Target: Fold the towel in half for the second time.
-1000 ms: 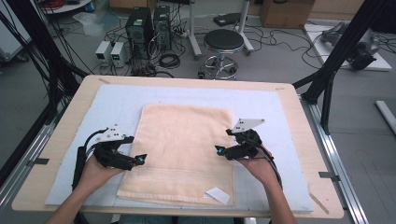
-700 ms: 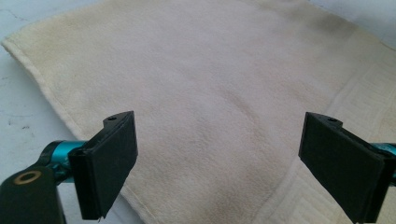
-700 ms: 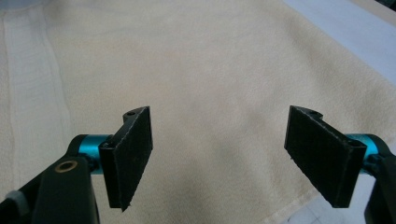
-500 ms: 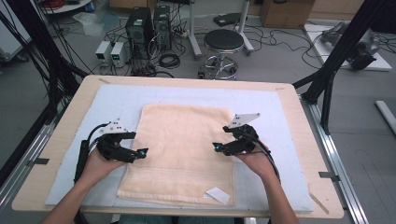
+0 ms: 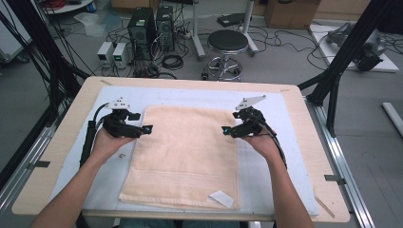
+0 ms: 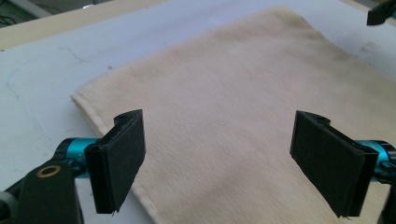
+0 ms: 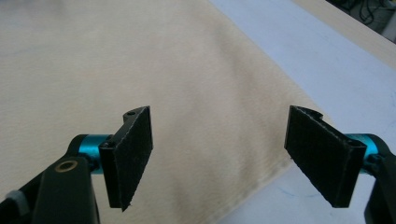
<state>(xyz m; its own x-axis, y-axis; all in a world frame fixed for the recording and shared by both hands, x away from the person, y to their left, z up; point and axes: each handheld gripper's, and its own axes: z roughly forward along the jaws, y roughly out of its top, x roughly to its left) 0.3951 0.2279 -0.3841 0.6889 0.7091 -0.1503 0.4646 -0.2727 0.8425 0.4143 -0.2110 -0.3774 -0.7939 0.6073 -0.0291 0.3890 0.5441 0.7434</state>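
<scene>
High view: a towel (image 5: 185, 152) is lying flat on the table (image 5: 62, 142) (folded, label at its near edge). The left gripper (image 5: 146, 129) is hovering at its left edge, jaws spread but just narrowing, gripping nothing. The right gripper (image 5: 225, 129) is hovering at the right edge, jaws apart.

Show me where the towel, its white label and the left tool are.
towel (image 5: 187, 147), high view, middle of the cloth.
white label (image 5: 221, 198), high view, middle of the tag.
left tool (image 5: 148, 128), high view, between its tips.
</scene>
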